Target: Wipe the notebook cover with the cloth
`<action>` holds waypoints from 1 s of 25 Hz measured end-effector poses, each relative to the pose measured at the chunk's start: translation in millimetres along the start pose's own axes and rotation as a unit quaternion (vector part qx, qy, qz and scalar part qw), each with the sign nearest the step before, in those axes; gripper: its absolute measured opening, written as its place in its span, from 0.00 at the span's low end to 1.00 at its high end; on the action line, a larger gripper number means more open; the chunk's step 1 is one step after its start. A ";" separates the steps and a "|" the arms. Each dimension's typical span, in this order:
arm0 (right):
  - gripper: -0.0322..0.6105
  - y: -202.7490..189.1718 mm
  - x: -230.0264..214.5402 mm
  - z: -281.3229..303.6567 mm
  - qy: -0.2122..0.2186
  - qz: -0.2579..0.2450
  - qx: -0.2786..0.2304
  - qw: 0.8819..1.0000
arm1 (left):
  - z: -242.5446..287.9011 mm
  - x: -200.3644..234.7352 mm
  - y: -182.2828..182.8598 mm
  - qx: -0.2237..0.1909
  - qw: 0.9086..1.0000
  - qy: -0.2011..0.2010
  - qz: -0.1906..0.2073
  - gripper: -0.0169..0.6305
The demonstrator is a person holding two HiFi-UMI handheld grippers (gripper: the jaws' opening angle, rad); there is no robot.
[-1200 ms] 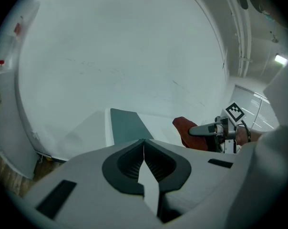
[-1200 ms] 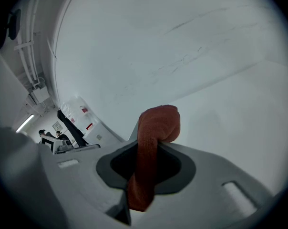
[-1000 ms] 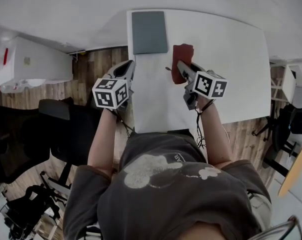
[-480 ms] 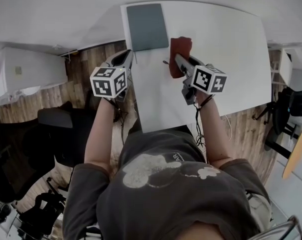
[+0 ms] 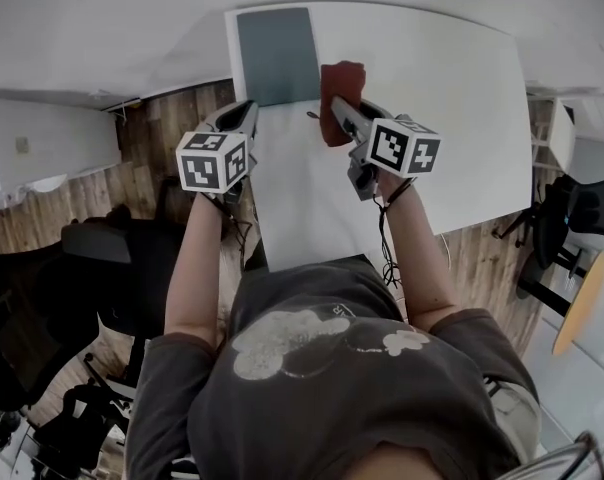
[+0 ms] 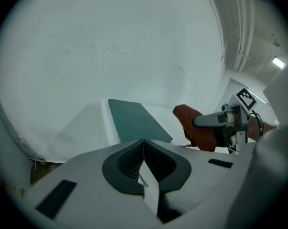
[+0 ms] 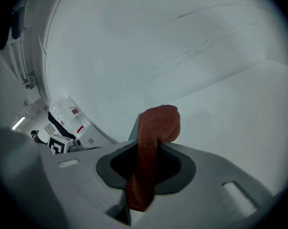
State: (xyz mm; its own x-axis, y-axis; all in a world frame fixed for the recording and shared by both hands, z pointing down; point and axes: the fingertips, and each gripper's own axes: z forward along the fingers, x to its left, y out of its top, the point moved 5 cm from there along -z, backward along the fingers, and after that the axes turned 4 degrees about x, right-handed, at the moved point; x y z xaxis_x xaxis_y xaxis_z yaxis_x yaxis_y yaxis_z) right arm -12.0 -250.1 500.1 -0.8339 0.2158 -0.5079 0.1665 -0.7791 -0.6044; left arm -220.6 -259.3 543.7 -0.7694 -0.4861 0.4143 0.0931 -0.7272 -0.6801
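While right tool (image 5: 338, 114) clamps red cloth (image 5: 341, 88) between closed jaws, grey notebook (image 5: 275, 56) lies flat at far left corner of white surface (image 5: 452, 118), long axis running away from person. Cloth sits just right of notebook's near right corner; contact not discernible. Left tool (image 5: 245, 114): jaws together, empty, just short of notebook's near edge. Judgement: coming move is short carry leftward and forward onto cover.

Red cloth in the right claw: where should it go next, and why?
Probably a short move to the left, onto the grey notebook. The right gripper is shut on the cloth, which sits beside the notebook's right edge, not over the cover, so no wiping can start there. The left gripper is shut and empty, by the notebook's near left corner.
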 end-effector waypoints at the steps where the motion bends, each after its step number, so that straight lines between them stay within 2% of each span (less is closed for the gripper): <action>1: 0.17 2.9 0.5 0.1 0.002 -0.003 -0.001 1.000 | 1.6 0.7 -2.4 0.002 1.000 0.002 -0.003 0.02; 11: 0.17 22.3 1.7 9.8 0.021 -0.012 -0.007 1.000 | 17.3 9.4 -6.3 0.018 1.000 0.019 -0.013 0.02; 25: 0.17 27.8 5.2 10.4 0.037 -0.016 -0.010 0.999 | 23.8 7.1 -7.0 0.028 0.999 0.032 -0.016 0.02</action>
State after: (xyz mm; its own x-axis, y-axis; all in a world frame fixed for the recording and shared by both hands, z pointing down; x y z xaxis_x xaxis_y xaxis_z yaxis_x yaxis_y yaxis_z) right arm -17.2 -276.8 487.0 -0.7977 0.2844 -0.5319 0.1516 -0.7590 -0.6332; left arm -211.7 -269.2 565.8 -0.8114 -0.4315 0.3943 0.1023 -0.7690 -0.6310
